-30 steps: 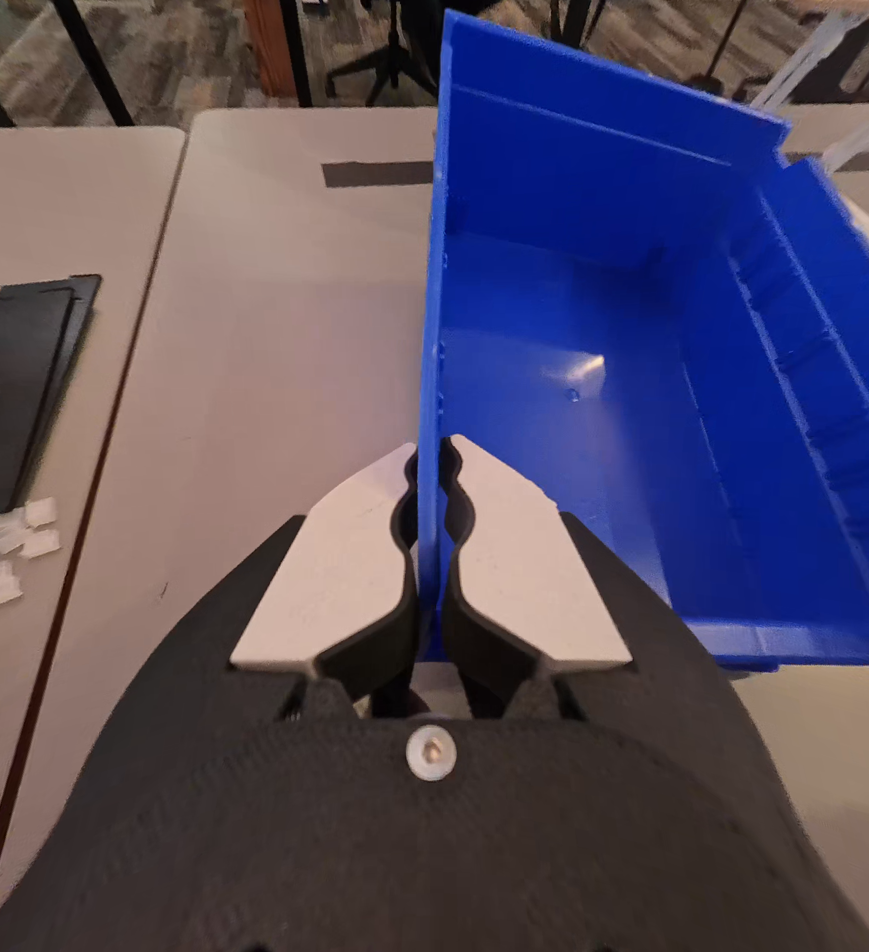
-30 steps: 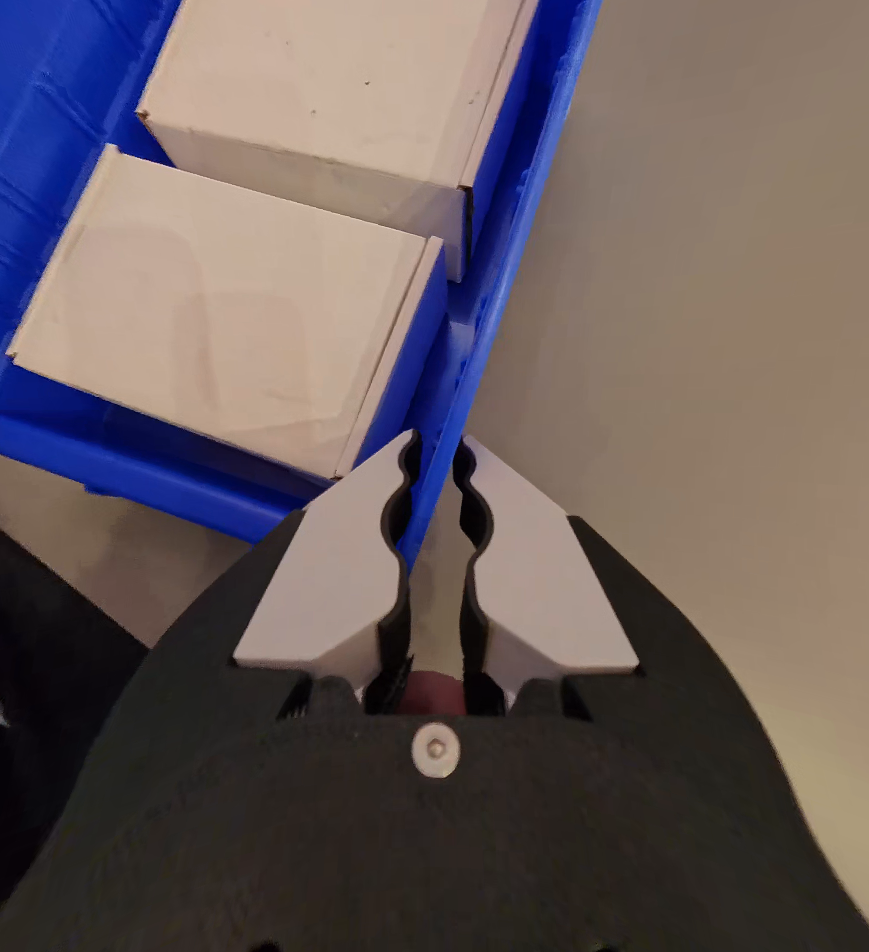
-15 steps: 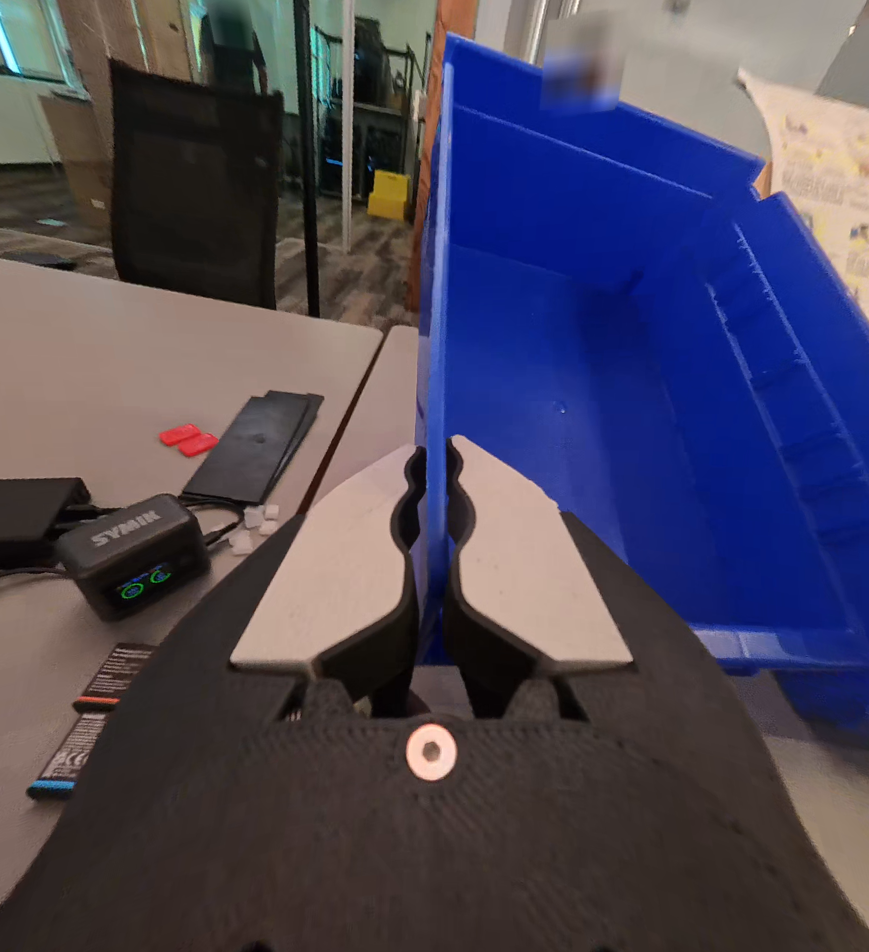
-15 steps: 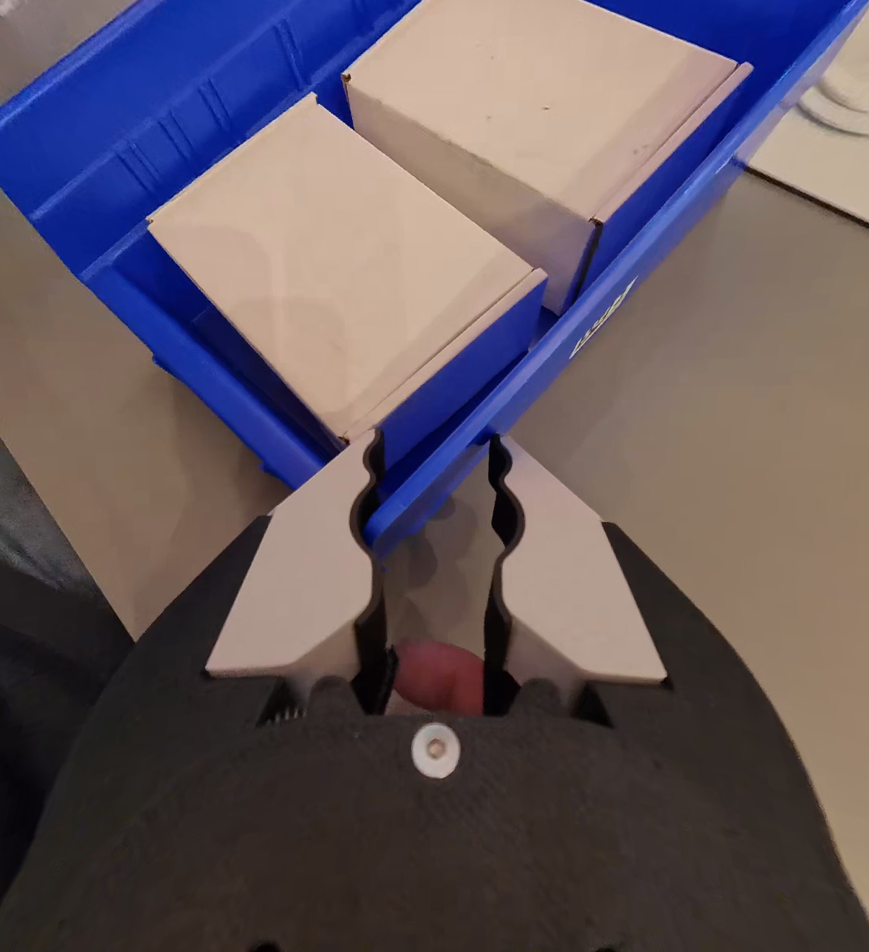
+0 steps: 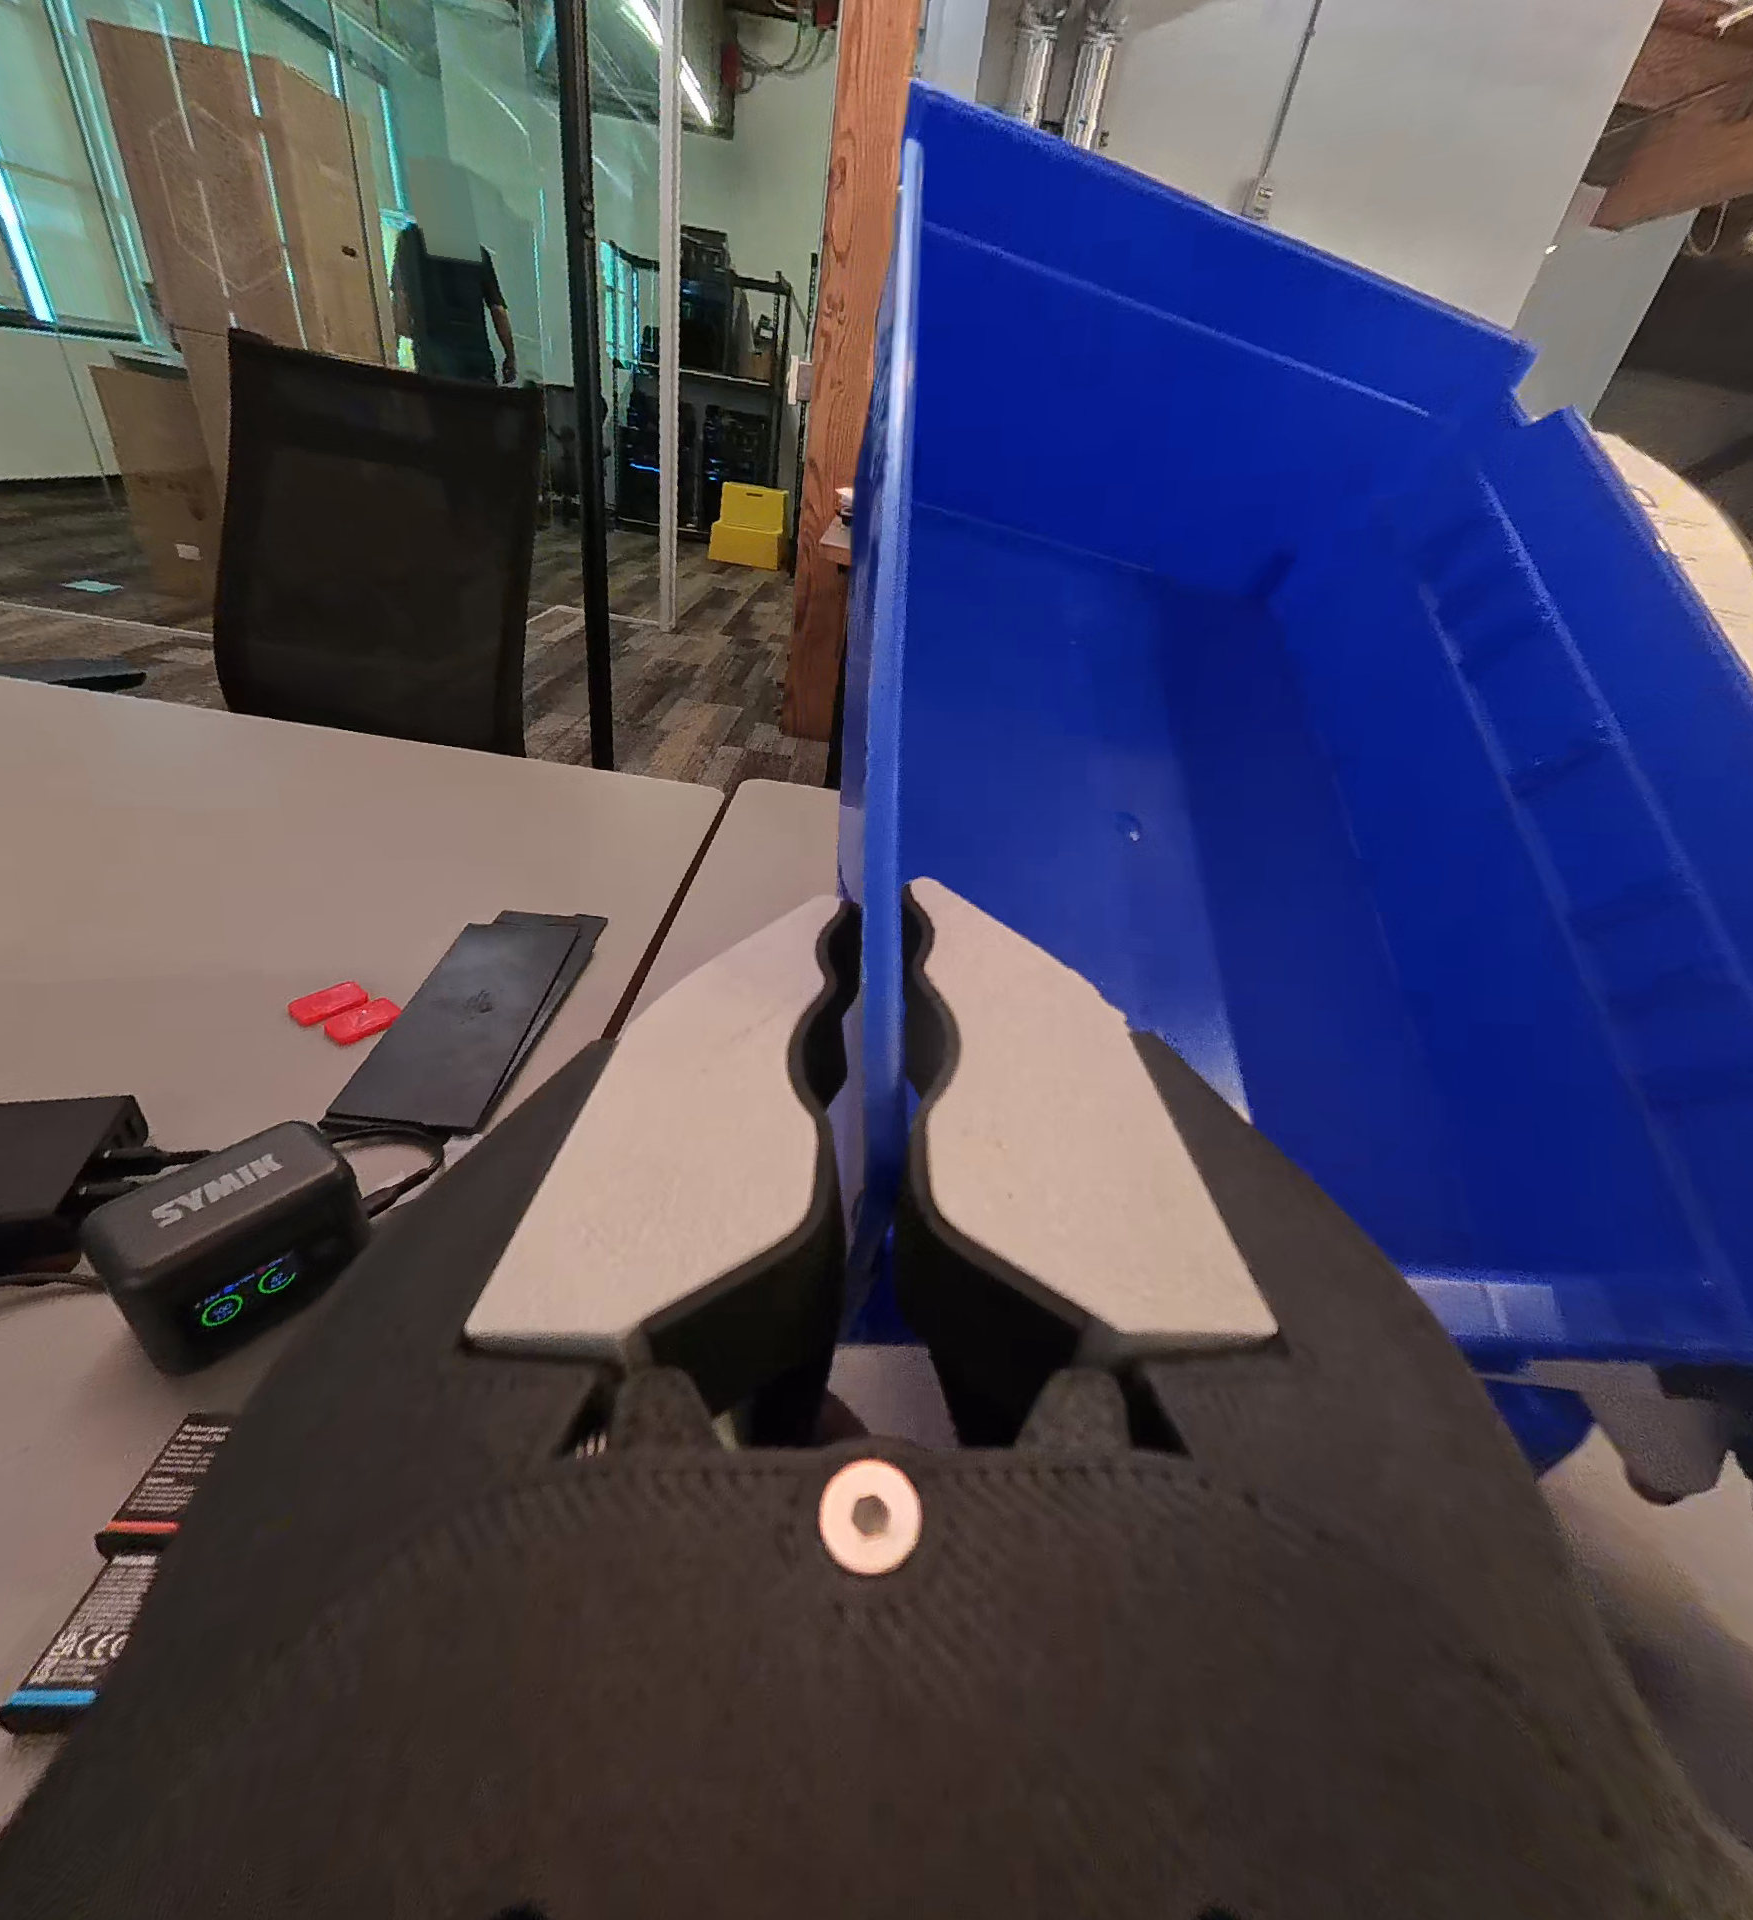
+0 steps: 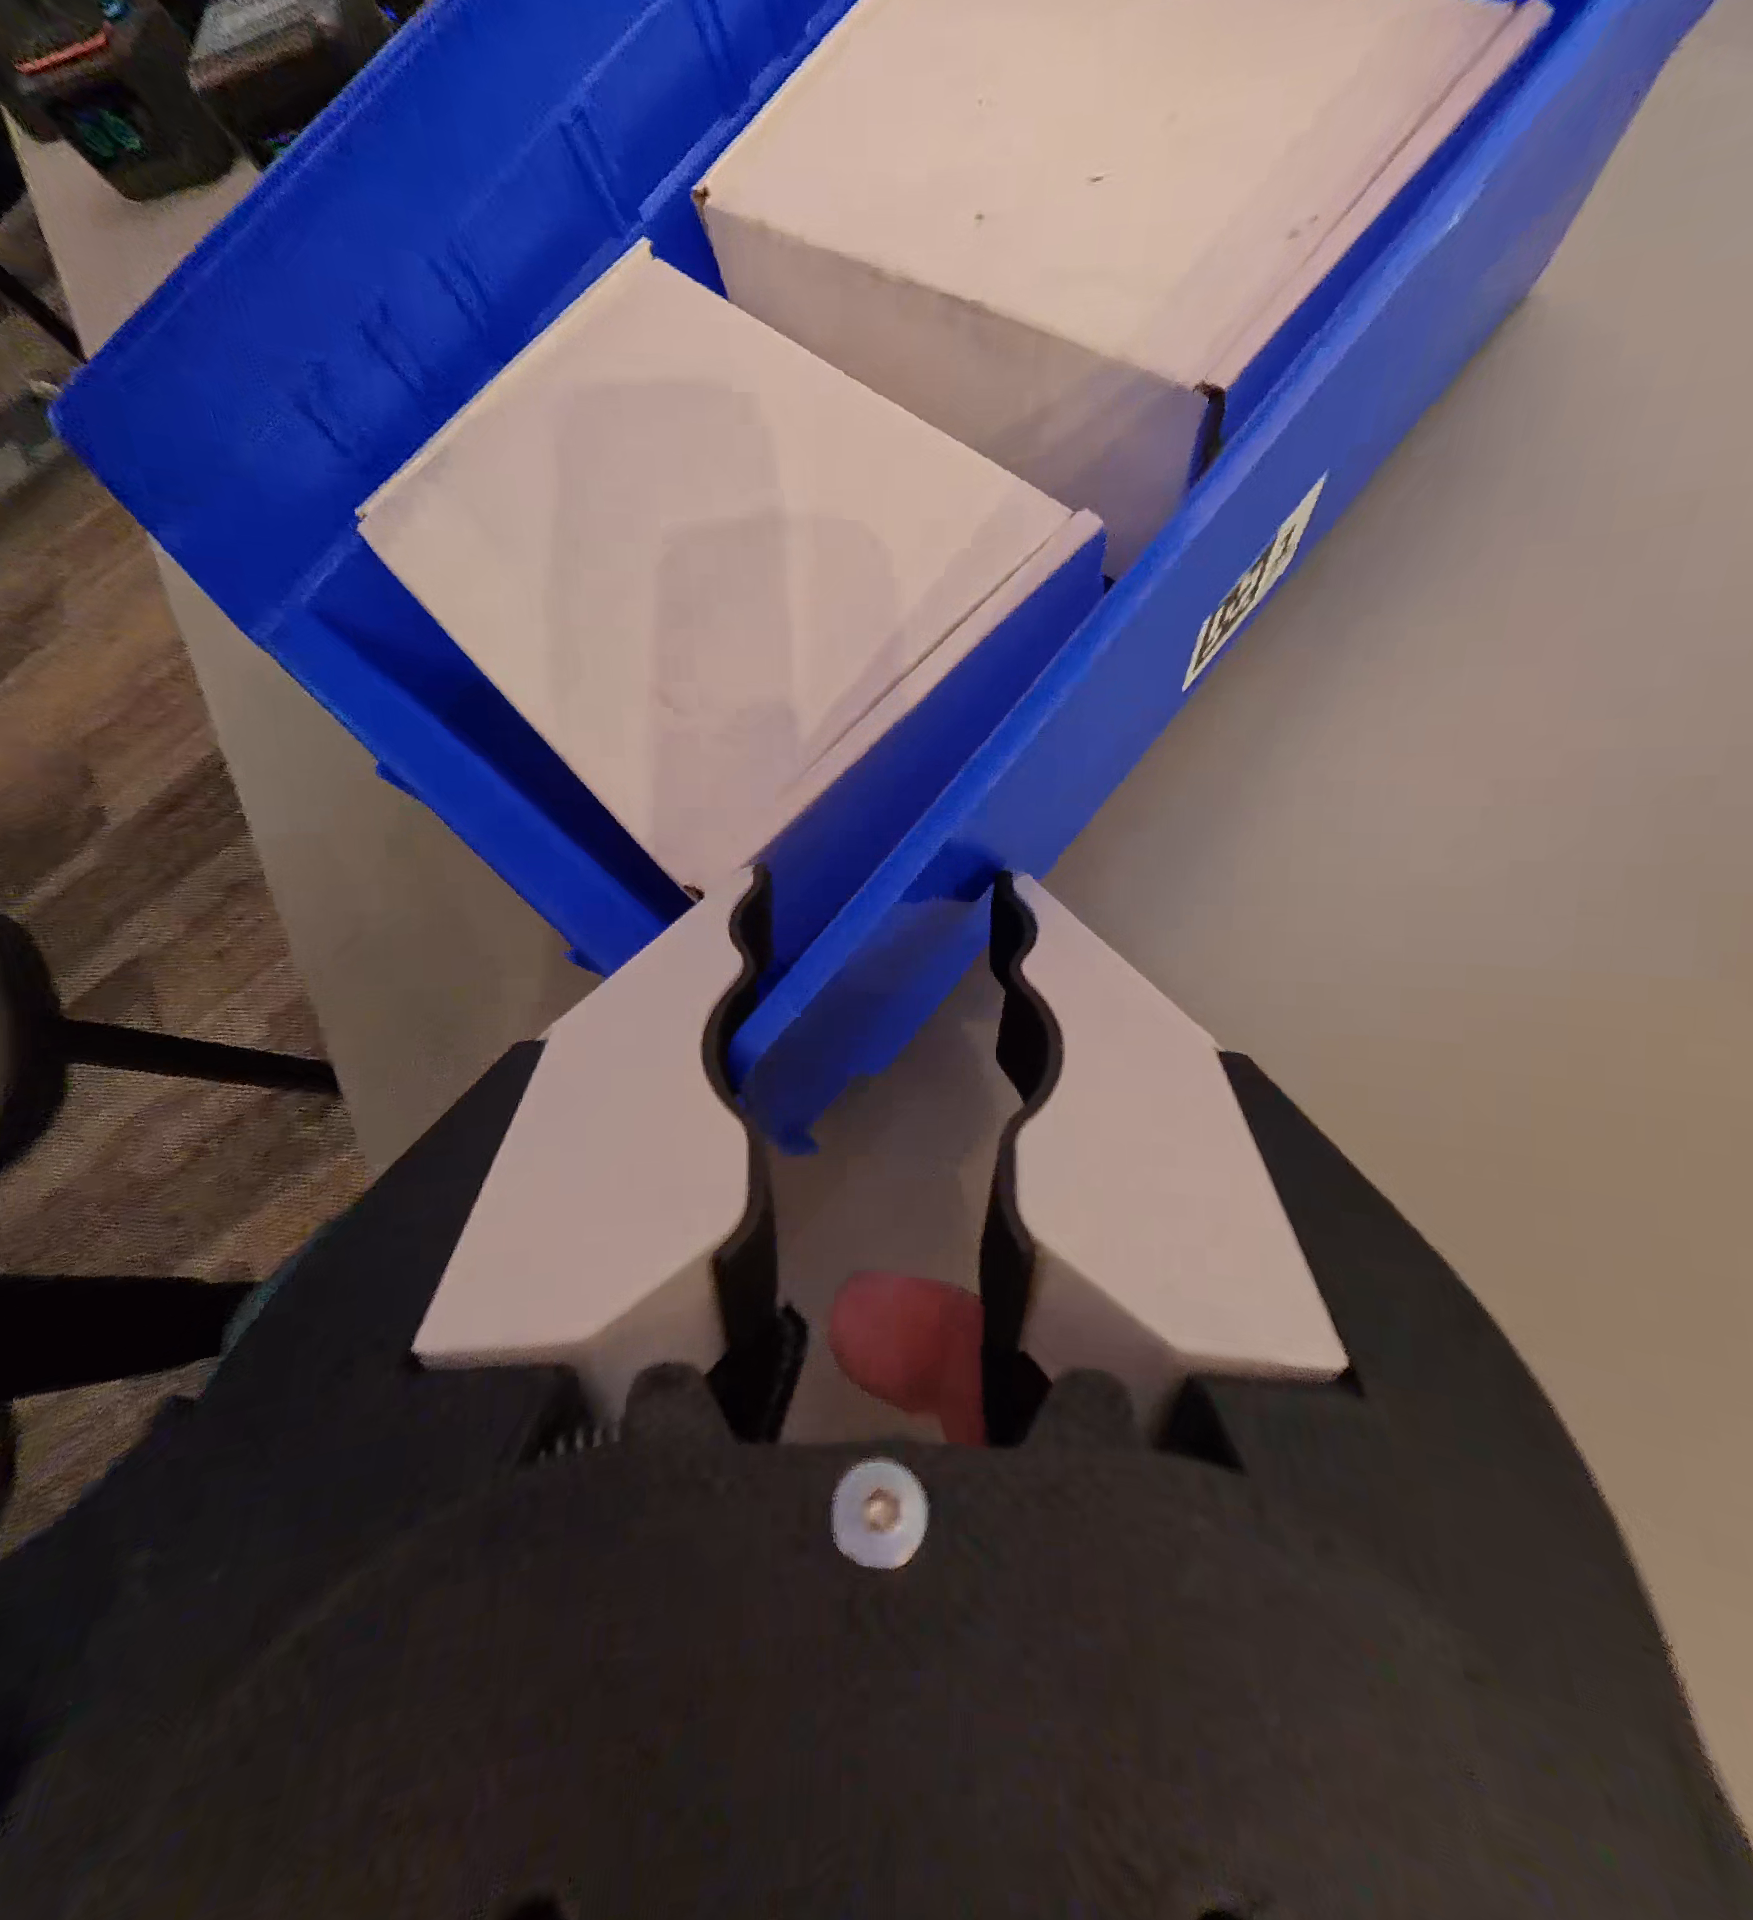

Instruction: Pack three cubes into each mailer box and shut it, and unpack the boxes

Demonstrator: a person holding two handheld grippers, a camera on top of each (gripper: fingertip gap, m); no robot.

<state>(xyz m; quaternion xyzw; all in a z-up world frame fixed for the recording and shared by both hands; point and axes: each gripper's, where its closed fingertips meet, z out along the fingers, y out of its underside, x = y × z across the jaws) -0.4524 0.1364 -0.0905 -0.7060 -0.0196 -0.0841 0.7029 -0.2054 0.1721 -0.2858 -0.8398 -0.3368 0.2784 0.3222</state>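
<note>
In the left wrist view my left gripper [image 5: 882, 904] is shut on the left side wall of an empty blue bin [image 5: 1267, 831]. It holds the bin raised and tilted above the grey table [image 5: 228, 852]. In the right wrist view my right gripper [image 6: 877, 883] is open. The near corner of a second blue bin [image 6: 1267, 436] sits between its fingers, against the left pad and clear of the right one. This bin rests on the table and holds two closed white mailer boxes, one near [image 6: 706, 561] and one far [image 6: 1059, 187].
Left of the raised bin lie a black charger with cables [image 5: 228, 1247], flat black sheets [image 5: 456, 1029] and two red tabs [image 5: 342, 1010]. A black chair [image 5: 373, 561] stands behind the table. The second bin sits near the table's edge, with floor [image 6: 72, 727] beyond.
My left gripper kept its hold on the empty bin's wall and lifted and tilted it up off the table. My right gripper opened off the other bin's wall and swung round its corner.
</note>
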